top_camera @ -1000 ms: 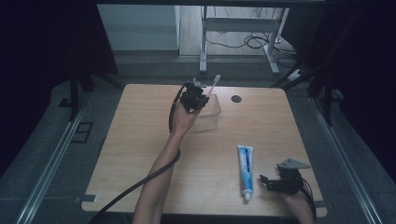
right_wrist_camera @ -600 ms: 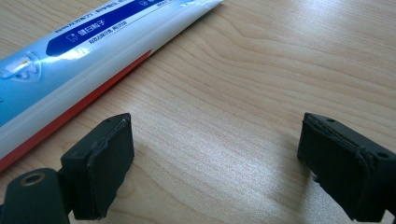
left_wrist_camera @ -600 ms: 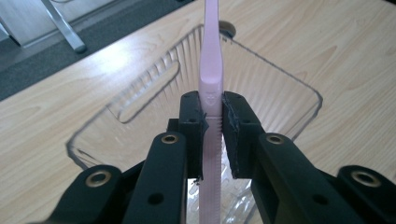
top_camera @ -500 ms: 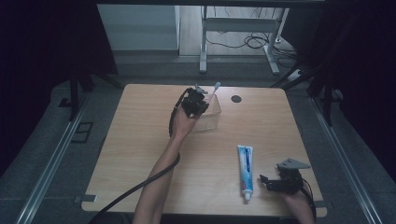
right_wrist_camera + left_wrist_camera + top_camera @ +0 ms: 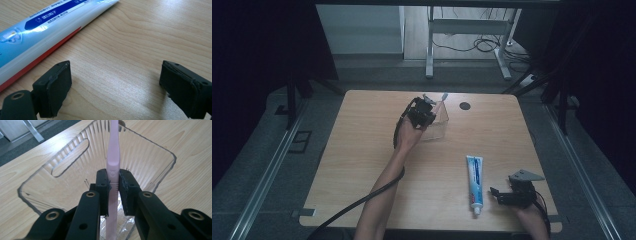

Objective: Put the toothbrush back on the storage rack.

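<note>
Toothbrush clamped in left hand-held gripper, lowered into clear box, right hand-held gripper unmoved, wide open

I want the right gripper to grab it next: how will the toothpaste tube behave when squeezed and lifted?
The toothpaste tube looks soft-walled, so it will probably dent under the pads. Its glossy skin may slip a little. It lies flat on the table, so it is unlikely to roll; the right gripper is open beside it.

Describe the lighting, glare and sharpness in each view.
High view: dim, bluish, dark surroundings, small clear box soft. Left gripper view: bright, pink toothbrush sharp, faint sheen on the box walls. Right gripper view: glare on the toothpaste tube, shadows under the gripper.
</note>
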Motion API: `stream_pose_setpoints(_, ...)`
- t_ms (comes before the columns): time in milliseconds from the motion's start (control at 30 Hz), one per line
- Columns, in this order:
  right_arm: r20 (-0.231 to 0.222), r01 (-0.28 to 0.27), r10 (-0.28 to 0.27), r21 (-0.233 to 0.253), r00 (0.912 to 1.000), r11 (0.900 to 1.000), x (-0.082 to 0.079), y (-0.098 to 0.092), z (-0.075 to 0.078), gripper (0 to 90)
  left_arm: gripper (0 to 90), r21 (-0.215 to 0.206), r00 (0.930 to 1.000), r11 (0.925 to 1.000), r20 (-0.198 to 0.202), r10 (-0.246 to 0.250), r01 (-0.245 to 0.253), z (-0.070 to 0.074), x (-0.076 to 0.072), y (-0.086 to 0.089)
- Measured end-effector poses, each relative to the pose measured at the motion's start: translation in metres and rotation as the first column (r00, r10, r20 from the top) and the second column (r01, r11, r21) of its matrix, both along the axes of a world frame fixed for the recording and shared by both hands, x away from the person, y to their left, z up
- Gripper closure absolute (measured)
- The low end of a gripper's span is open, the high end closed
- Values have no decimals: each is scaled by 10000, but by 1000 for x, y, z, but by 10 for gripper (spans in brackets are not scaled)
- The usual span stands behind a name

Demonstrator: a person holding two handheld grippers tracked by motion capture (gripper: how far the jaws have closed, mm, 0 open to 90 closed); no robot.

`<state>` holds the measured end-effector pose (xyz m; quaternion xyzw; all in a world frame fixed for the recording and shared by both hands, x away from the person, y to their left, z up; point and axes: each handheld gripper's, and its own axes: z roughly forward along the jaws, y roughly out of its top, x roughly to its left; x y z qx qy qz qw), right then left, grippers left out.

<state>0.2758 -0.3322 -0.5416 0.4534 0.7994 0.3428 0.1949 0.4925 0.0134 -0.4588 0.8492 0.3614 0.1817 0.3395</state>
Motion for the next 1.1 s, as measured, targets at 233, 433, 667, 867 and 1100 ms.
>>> stream_pose_setpoints(233,-12,4,-4,2,10000,10000,0,0,0,104,779,275,9999,9996,-117,-18,22,-5,0,-3)
stream_pose_setpoints(433,-13,9,-9,3,10000,10000,0,0,0,104,775,566,9999,9984,-153,39,-30,-9,-1,-5)
stream_pose_setpoints(667,-18,6,-6,0,10000,10000,0,0,0,104,762,658,9995,9978,-291,106,-87,-12,0,-2)
stream_pose_setpoints(867,-20,15,-15,1,10000,10000,0,0,0,104,728,407,9996,9991,-245,134,-124,-10,-1,0)
stream_pose_setpoints(1100,-10,1,-1,-4,10000,10000,0,0,0,104,647,178,9999,9998,-95,96,-94,-4,-4,1)
